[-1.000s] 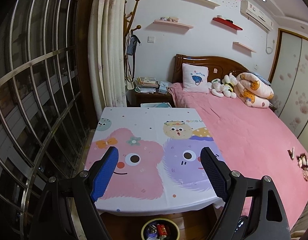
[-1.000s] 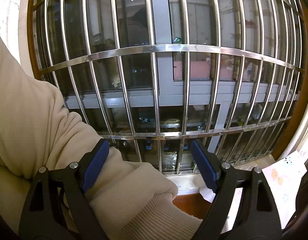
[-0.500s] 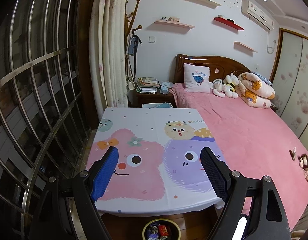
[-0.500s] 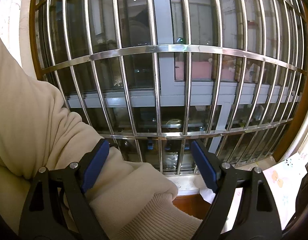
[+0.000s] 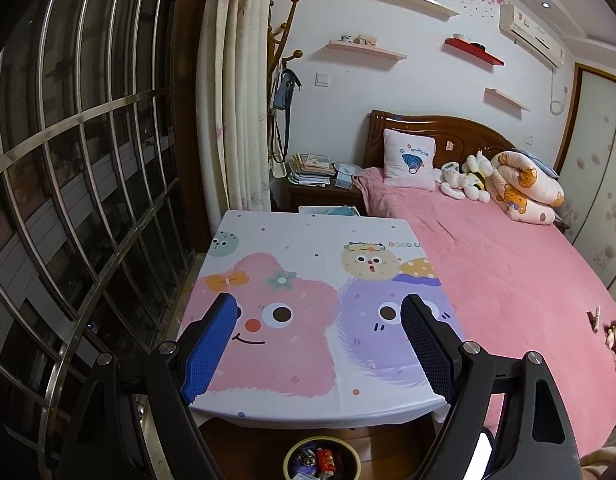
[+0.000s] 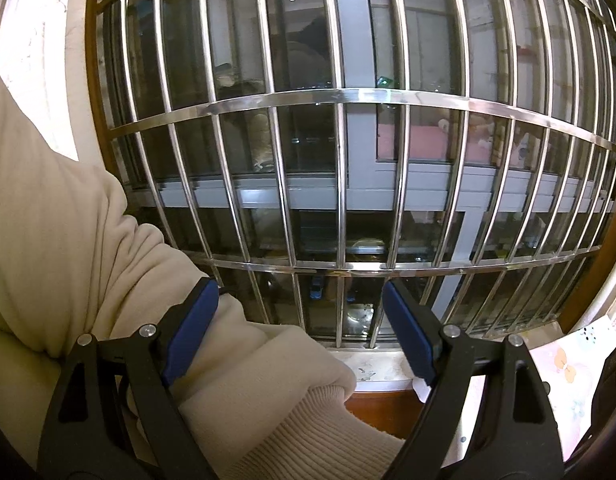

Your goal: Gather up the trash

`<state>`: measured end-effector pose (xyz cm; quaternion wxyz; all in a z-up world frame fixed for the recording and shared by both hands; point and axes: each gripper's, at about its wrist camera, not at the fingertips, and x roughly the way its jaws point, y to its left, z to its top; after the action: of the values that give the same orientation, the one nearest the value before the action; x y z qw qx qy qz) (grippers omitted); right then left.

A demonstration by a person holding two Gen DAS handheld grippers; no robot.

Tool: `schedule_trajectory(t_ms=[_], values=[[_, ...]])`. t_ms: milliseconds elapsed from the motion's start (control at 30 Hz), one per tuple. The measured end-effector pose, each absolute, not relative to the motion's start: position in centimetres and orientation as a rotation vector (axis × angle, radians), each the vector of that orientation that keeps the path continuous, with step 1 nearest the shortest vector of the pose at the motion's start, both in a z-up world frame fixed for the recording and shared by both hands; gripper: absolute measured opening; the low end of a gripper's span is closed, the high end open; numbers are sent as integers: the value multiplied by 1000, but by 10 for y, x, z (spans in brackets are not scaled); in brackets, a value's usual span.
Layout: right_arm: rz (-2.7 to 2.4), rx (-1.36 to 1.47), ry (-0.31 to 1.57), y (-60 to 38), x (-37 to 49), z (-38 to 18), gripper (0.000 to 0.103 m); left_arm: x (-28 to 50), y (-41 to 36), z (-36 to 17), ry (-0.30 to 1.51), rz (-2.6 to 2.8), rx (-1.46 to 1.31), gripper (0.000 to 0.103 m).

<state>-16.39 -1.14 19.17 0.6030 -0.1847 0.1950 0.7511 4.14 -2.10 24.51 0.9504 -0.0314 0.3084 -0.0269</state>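
The left hand-held gripper (image 5: 320,344) hovers spread and empty over a cartoon-cloth bench (image 5: 308,240) with no trash on it; collecting looks finished or paused. The trash sits in a bin (image 5: 322,460) at 6 o'clock, half cut off. The right hand-held gripper (image 6: 299,328), spread, faces window bars (image 6: 340,100), a cream sleeve (image 6: 87,240) at 9 o'clock; next means searching elsewhere.

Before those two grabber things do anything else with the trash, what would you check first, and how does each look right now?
1. Left gripper open, empty: ok.
2. Right gripper open, empty: ok.
3. Trash bin in view, on the floor below the table edge: ok.
4. Trash left on the cartoon tablecloth: none visible, ok.
5. Right gripper facing the work: not ok, it faces the window bars.
6. Small items on the pink bed being trash: cannot tell.
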Motion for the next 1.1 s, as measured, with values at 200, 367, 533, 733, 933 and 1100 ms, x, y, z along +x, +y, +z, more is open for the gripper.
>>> schedule_trajectory(t_ms=[200,367,533,733,933,1100], values=[[1758,-440,424,-18,-175,191,83,32,-24,245,605,-41,-56,85],[1782,-452,418,-18,-180,191,83,23,-19,246,595,-23,-67,85],[1797,-453,415,-19,-183,191,83,21,-13,248,596,-10,-72,85],[1798,-454,409,-18,-184,192,83,16,-12,249,594,-5,-68,85],[1792,-451,426,-17,-186,191,83,16,-13,248,607,-21,-78,85],[1791,-452,426,-16,-187,191,83,16,-11,249,607,-20,-83,85]])
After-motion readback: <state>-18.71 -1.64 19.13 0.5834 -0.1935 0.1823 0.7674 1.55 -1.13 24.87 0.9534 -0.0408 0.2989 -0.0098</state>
